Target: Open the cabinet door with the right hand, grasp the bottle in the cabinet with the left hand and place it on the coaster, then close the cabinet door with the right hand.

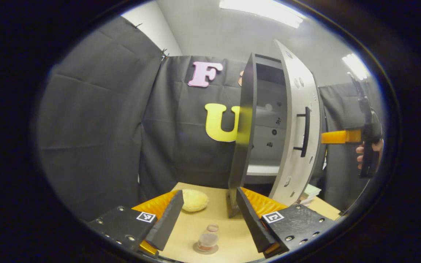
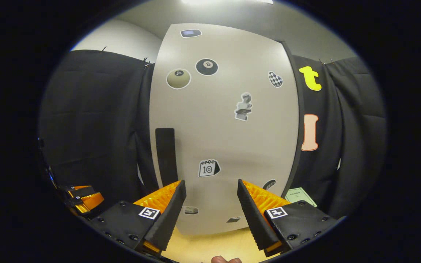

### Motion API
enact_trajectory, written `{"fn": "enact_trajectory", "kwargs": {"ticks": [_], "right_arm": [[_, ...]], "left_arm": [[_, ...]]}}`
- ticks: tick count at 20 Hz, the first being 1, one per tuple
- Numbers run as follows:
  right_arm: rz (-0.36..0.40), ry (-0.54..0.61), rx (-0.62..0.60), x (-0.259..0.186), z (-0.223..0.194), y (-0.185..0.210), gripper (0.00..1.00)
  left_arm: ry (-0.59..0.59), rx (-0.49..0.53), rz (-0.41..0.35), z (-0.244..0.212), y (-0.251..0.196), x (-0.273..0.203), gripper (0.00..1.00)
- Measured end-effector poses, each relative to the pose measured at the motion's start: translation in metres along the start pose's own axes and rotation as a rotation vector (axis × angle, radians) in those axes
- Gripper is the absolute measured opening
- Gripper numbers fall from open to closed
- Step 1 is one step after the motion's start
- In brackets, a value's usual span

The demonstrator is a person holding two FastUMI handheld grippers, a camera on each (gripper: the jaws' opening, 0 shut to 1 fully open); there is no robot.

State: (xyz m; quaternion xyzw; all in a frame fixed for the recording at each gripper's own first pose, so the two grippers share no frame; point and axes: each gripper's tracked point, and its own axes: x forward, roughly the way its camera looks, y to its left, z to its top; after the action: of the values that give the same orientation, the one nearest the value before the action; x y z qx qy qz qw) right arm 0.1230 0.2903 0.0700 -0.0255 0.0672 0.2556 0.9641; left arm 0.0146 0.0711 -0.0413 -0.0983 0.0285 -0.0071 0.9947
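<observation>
Small clear bottle (image 1: 208,239) stands on a round coaster (image 1: 196,250) on the tan surface (image 1: 216,215), between the wide-open, empty left claw (image 1: 207,218); right claw (image 2: 210,212) open, empty, facing the grey cabinet door (image 2: 225,135).

From my left gripper (image 1: 209,215), fingers apart, the bottle (image 1: 208,239) on its coaster (image 1: 205,249) sits right in the gap, w/ bare table (image 1: 214,215) beyond it. A yellow lump (image 1: 194,200) blocks far left. Cabinet door (image 1: 298,128) is ajar; only a narrow slot into the cabinet (image 1: 265,120). My right gripper (image 2: 210,212) faces the door front (image 2: 225,120) close up, handle (image 2: 166,155) to its left.
</observation>
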Motion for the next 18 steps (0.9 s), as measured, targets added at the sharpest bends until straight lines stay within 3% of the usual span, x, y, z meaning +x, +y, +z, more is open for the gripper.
{"fn": "enact_trajectory", "kwargs": {"ticks": [2,3,7,8,9,11,12,14,15,16,18], "right_arm": [[-0.039,0.008,0.0,-0.007,-0.009,-0.019,0.86],[-0.059,0.012,0.009,-0.012,-0.014,-0.03,0.9],[-0.11,0.018,0.066,-0.024,-0.027,-0.074,0.9],[-0.127,0.014,0.071,-0.028,-0.026,-0.086,0.86],[-0.145,0.0,0.073,-0.031,-0.024,-0.098,0.9],[-0.189,-0.044,0.065,-0.04,-0.018,-0.125,0.86],[-0.216,-0.059,0.059,-0.043,-0.016,-0.136,0.9],[-0.261,-0.06,0.071,-0.049,-0.022,-0.155,0.9],[-0.259,-0.051,0.096,-0.05,-0.027,-0.158,0.86],[-0.251,-0.048,0.121,-0.05,-0.032,-0.16,0.9],[-0.259,-0.037,0.151,-0.052,-0.042,-0.17,0.86]], "left_arm": [[0.011,-0.036,-0.004,-0.003,-0.006,0.008,0.88],[0.013,-0.046,-0.007,-0.001,-0.009,0.011,0.88],[0.009,0.007,0.017,0.006,-0.022,0.016,0.87],[0.011,0.015,0.024,0.007,-0.028,0.016,0.87],[0.008,0.015,0.032,0.008,-0.034,0.016,0.87],[0.004,0.011,0.044,0.007,-0.049,0.01,0.87],[0.002,0.017,0.055,0.008,-0.055,0.007,0.93],[-0.005,0.038,0.074,0.014,-0.068,0.004,0.87],[-0.004,0.054,0.076,0.018,-0.075,0.005,0.87],[-0.012,0.072,0.071,0.02,-0.083,0.006,0.87],[-0.026,0.097,0.049,0.031,-0.101,0.008,0.87]]}}
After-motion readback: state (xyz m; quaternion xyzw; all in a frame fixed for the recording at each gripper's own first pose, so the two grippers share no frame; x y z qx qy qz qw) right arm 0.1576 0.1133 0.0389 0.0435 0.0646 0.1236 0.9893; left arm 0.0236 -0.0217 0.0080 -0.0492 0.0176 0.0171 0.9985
